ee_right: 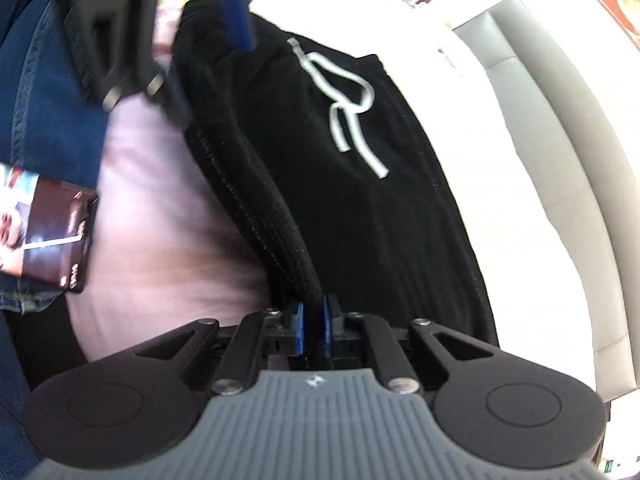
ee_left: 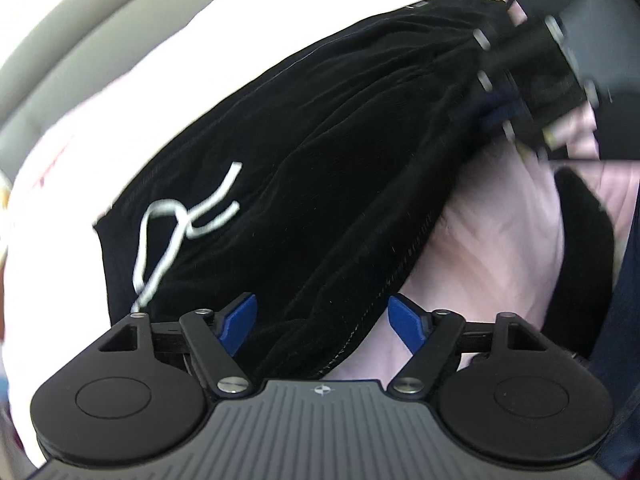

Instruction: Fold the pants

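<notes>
The black pants (ee_left: 304,184) lie bunched on a pale pink bedsheet (ee_left: 492,248), their white drawstring (ee_left: 180,224) looped on top of the fabric. The right gripper (ee_right: 314,322) has its blue pads clamped tight on a thick ribbed fold of the pants' edge, which runs straight up from between the pads. The left gripper (ee_left: 322,322) stands wide, its blue fingers (ee_left: 238,320) apart on either side of the pants' hemmed edge; the left one lies against the dark cloth, the right one over the pink sheet, and neither presses on the fabric (no grip there).

Beyond the pants the sheet turns white and meets a grey padded headboard (ee_right: 560,184) along the bed's far edge. Near the right gripper, at the sheet's left edge, sits a dark glossy box (ee_right: 52,232) against blue denim (ee_right: 44,92).
</notes>
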The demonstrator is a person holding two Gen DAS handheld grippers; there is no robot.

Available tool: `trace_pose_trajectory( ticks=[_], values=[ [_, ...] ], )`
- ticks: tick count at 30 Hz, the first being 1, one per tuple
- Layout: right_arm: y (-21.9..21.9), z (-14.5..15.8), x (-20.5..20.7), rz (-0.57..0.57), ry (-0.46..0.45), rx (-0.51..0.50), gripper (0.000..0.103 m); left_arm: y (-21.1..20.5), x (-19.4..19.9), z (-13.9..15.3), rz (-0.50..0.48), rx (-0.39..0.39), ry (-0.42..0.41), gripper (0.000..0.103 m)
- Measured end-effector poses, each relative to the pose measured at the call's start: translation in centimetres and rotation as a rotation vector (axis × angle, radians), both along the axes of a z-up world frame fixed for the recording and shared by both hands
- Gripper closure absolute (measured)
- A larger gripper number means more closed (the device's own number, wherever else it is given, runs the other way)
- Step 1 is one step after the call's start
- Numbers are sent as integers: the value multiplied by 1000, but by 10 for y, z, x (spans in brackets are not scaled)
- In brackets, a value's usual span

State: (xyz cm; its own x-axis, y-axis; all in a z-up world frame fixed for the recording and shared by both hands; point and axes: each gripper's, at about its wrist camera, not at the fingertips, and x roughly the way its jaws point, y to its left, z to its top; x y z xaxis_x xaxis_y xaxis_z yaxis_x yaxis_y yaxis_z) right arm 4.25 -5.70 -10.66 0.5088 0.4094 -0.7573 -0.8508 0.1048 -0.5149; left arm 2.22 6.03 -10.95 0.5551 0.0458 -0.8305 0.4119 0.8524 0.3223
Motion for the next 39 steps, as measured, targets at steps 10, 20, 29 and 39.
trace_pose_trajectory(
  ticks=[10,20,29,39],
  values=[
    [-8,16,8,-48,24,62,101,-25,17,-60,-226,283,17,31],
    [-14,9,11,-80,71,117,99,20,40,-19,-84,43,-11,91],
    [-50,-19,26,-164,-23,-44,80,26,61,32,-52,-43,-80,90],
    [-169,-35,82,-415,15,-137,90,33,58,32,-50,-64,-78,90]
  ],
)
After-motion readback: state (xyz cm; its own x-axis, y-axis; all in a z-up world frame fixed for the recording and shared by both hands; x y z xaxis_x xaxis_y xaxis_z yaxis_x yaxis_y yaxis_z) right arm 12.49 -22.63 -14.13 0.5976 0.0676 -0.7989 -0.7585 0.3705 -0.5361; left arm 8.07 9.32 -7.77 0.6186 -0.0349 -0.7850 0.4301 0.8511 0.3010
